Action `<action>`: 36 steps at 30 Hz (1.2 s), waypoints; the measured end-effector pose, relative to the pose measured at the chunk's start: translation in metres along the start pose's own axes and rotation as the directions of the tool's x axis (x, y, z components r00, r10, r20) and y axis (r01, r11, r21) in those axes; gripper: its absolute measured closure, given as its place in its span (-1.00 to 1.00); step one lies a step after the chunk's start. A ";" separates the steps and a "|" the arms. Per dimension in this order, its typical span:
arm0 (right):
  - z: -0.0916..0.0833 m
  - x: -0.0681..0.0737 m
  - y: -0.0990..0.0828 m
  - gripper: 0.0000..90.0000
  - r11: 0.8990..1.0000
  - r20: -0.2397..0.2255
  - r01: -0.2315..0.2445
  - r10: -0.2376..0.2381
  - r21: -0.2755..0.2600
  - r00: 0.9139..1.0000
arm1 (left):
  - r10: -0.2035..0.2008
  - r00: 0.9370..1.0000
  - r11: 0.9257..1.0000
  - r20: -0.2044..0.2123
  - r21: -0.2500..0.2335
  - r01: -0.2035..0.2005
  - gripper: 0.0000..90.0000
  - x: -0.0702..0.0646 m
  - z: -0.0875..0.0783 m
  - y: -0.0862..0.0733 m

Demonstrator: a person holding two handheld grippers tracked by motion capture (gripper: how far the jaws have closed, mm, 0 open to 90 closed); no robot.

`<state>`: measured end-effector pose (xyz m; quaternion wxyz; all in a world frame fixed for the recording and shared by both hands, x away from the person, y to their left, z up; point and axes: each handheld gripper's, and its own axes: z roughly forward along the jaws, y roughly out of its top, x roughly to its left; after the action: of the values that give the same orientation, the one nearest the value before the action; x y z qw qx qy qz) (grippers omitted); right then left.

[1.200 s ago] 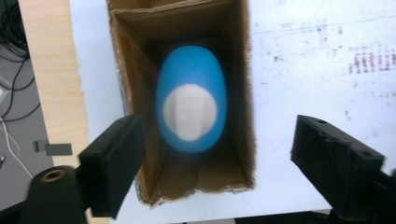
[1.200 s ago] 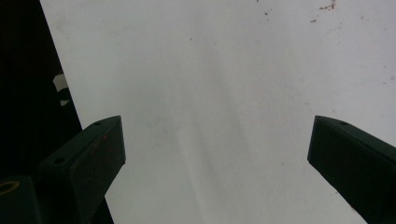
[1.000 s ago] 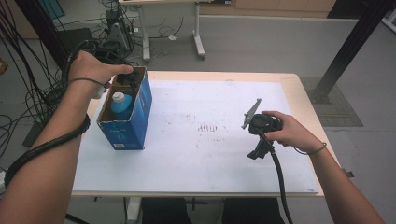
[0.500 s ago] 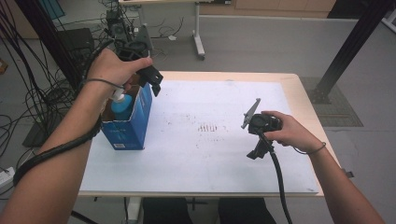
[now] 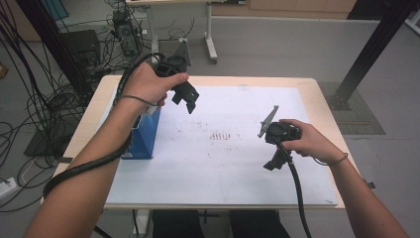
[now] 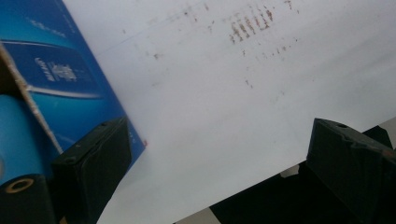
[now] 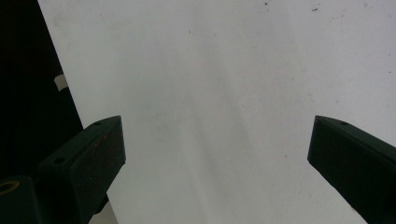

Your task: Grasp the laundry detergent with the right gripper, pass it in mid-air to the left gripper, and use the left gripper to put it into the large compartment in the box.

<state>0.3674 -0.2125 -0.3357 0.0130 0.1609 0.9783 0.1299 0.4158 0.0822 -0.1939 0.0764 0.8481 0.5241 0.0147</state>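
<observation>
While both claws gape w/ nothing held, left claw (image 5: 188,102) hangs beside blue box (image 5: 145,136); right claw (image 5: 271,162) sits well apart.

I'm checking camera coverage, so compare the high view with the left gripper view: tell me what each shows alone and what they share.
High view alone: both hands, the left tongs raised beside the blue box, the right tongs low over the sheet, plus the table's wooden edge and floor cables. Left gripper view alone: a close look along its own open tongs with nothing between them, white lettering on the box's side, and a light blue container inside the box. Shared: the box, the white sheet and its brown marks.
</observation>
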 end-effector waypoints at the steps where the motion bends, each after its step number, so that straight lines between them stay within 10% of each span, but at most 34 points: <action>1: 0.000 0.000 0.000 -0.91 1.000 0.000 0.000 0.000 0.001 1.000 | 0.005 1.000 1.000 0.005 0.001 -0.005 -0.84 -0.003 0.004 0.000; 26: 0.002 -0.001 0.003 -0.91 1.000 0.003 -0.002 0.002 0.001 1.000 | 0.080 0.993 0.995 0.081 0.049 -0.084 -0.82 -0.040 0.102 -0.013; 36: 0.004 -0.001 0.006 -0.91 1.000 -0.001 -0.004 0.004 0.002 1.000 | 0.077 0.995 0.996 0.067 0.043 -0.080 -0.82 -0.037 0.109 -0.016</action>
<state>0.3700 -0.2065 -0.3380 0.0121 0.1631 0.9781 0.1289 0.3966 0.0436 -0.3013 0.0731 0.8697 0.4877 -0.0219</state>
